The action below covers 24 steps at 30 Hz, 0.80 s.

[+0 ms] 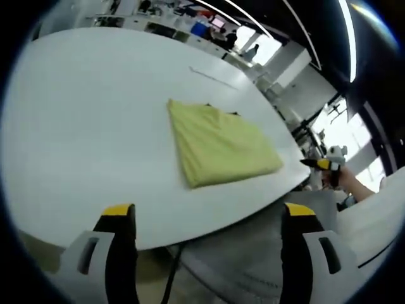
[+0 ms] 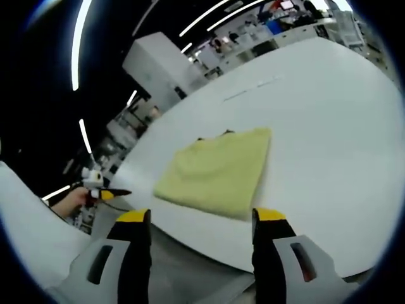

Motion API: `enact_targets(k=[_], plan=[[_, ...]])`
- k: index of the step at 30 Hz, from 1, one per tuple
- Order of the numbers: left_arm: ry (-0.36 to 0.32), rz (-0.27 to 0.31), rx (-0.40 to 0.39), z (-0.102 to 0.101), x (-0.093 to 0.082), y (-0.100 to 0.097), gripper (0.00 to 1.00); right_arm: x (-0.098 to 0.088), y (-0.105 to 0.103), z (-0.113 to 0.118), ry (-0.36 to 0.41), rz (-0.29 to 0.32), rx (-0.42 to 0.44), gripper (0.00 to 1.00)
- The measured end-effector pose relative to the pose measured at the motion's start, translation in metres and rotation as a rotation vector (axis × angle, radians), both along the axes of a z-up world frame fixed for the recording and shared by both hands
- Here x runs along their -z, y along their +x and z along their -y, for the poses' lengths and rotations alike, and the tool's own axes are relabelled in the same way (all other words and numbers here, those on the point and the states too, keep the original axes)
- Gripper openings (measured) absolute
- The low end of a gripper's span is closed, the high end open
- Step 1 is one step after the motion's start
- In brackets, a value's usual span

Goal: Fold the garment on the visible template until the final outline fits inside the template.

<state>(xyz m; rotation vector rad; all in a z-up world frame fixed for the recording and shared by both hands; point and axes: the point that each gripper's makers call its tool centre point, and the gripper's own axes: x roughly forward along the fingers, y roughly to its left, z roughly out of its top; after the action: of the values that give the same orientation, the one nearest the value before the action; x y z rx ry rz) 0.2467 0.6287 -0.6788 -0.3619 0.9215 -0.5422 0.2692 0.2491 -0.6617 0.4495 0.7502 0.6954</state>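
Note:
A yellow garment [image 1: 221, 149] lies folded into a neat rectangle on the white table [image 1: 82, 126], close to its near edge. Small dark bits of the template [image 1: 234, 114] peek out at the garment's far edge; the rest is hidden underneath. My left gripper [image 1: 209, 215] is open and empty, held back off the table edge. In the right gripper view the garment [image 2: 218, 171] lies just ahead of my right gripper [image 2: 201, 216], which is also open and empty. Each gripper appears small in the other's view, the right gripper [image 1: 323, 164] and the left gripper [image 2: 104, 193].
A thin line [image 1: 212, 76] is marked on the table beyond the garment. The person's hand [image 2: 66, 202] and pale sleeve [image 1: 373, 215] show beside the table. Desks, monitors and white pillars stand far behind.

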Motion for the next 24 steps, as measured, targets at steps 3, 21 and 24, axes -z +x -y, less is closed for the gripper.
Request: enact_targets(k=[3, 21, 24], plan=[[0.001, 0.003, -0.004, -0.001, 0.000, -0.003, 0.95, -0.002, -0.004, 0.002, 0.015, 0.000, 0.013, 0.67], [0.029, 0.011, 0.063, 0.004, 0.005, -0.018, 1.00, -0.010, -0.037, -0.020, 0.122, -0.010, -0.024, 1.00], [0.026, 0.015, 0.063, 0.004, 0.004, -0.017, 1.00, -0.009, -0.040, -0.023, 0.107, -0.012, -0.045, 1.00]])
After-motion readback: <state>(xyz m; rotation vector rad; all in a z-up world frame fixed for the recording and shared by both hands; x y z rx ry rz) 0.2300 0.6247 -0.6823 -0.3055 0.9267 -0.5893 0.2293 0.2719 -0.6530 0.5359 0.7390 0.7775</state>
